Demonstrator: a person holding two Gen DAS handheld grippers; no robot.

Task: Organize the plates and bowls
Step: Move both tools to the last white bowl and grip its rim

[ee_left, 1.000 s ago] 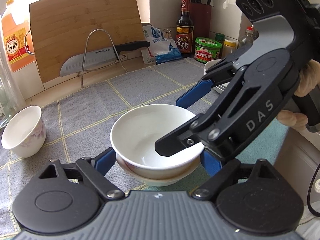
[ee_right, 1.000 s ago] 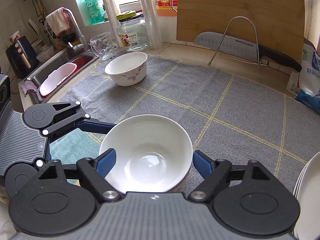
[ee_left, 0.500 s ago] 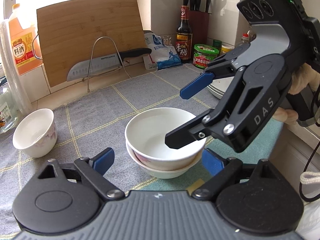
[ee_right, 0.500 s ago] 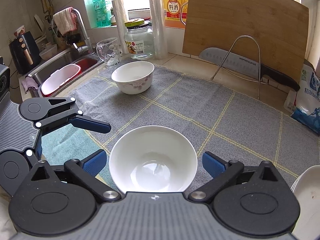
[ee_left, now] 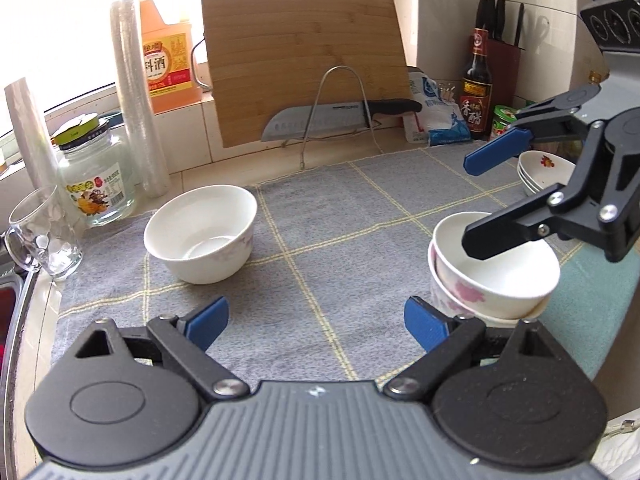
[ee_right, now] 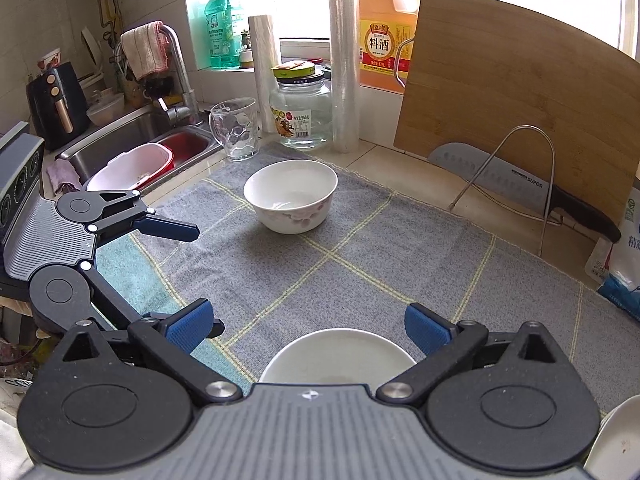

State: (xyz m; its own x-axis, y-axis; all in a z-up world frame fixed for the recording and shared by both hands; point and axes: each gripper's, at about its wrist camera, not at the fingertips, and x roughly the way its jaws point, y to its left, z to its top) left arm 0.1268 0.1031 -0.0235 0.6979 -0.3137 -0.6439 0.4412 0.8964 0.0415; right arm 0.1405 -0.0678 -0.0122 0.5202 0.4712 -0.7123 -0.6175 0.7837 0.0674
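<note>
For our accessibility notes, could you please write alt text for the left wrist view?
The open left gripper points across a grey checked mat at a lone white bowl, while to the right the open right gripper hovers over two nested floral bowls. Behind stand a bamboo cutting board, a knife and bottles.

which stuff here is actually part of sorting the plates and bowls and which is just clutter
Part of the job:
- nested bowls
- lone bowl
- stacked plates

Just lying about:
- cutting board
- knife
- glass jar
- glass mug
- cooking wine jug
- vinegar bottle
</note>
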